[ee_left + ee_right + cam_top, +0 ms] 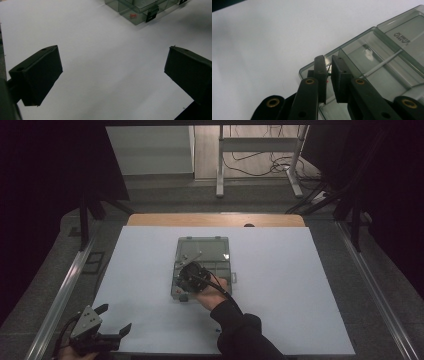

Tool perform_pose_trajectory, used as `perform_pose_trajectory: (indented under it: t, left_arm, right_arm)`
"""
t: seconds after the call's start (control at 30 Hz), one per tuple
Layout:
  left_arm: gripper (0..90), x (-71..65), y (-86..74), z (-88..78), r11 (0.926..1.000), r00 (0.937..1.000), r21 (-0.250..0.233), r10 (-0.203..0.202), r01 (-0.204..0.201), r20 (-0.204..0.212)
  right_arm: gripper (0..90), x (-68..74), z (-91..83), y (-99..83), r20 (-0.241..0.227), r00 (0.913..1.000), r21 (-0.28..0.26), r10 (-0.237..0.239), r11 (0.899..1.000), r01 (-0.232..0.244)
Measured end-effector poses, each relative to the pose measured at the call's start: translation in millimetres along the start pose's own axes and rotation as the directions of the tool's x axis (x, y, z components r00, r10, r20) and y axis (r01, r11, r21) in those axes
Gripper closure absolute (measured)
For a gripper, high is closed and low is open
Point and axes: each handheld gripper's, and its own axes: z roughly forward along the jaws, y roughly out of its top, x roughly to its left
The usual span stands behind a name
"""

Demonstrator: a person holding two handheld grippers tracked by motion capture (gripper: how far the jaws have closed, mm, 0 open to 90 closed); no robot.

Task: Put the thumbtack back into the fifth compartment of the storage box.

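White sheet (pixel 280 285) covers the table (dark room); left hand-held gripper (pixel 114 319) wide open, right hand-held gripper (pixel 186 276) closed.

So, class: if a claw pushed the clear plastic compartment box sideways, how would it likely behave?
The compartment box would probably slide rather than tip: it lies low and flat on the smooth white sheet. It likely feels light, with thin clear walls. It looks rigid, and the front latch might catch.

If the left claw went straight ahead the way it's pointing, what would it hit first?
Probably the clear compartment box: the open left claw faces it across bare white table cover, though depth is uncertain.
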Motion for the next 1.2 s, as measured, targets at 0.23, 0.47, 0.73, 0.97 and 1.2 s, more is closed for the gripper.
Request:
perform_pose_trajectory:
  t: [0.23,0.47,0.73,0.97,1.2]
  left_arm:
    - [1.8,-0.2,0.1,0.1,1.0,1.0,0.003,0.005,-0.005,0.0]
    - [1.8,-0.2,0.0,0.0,1.0,1.0,0.002,0.006,-0.006,0.001]
    - [1.8,-0.6,0.1,0.2,1.0,1.0,0.004,0.008,-0.008,-0.002]
    - [1.8,-0.9,0.2,0.4,1.0,1.0,0.003,0.007,-0.007,-0.002]
    - [1.8,-0.9,0.4,0.5,1.0,1.0,0.006,0.008,-0.008,-0.004]
  right_arm:
    - [81.9,0.7,13.2,-0.2,0.008,0.9999,0.028,-0.014,1.0,0.013]
    - [71.7,-1.9,12.2,-1.1,0.016,0.9998,0.032,-0.007,0.999,0.006]
    - [52.1,-0.5,-0.7,-3.6,0.015,0.9998,0.026,-0.014,1.0,0.013]
    - [38.3,2.7,-10.8,-11.1,0.018,0.9995,0.014,-0.026,1.0,0.025]
    - [27.1,6.1,-21.9,-19.9,0.024,0.9987,0.007,-0.046,0.999,0.046]
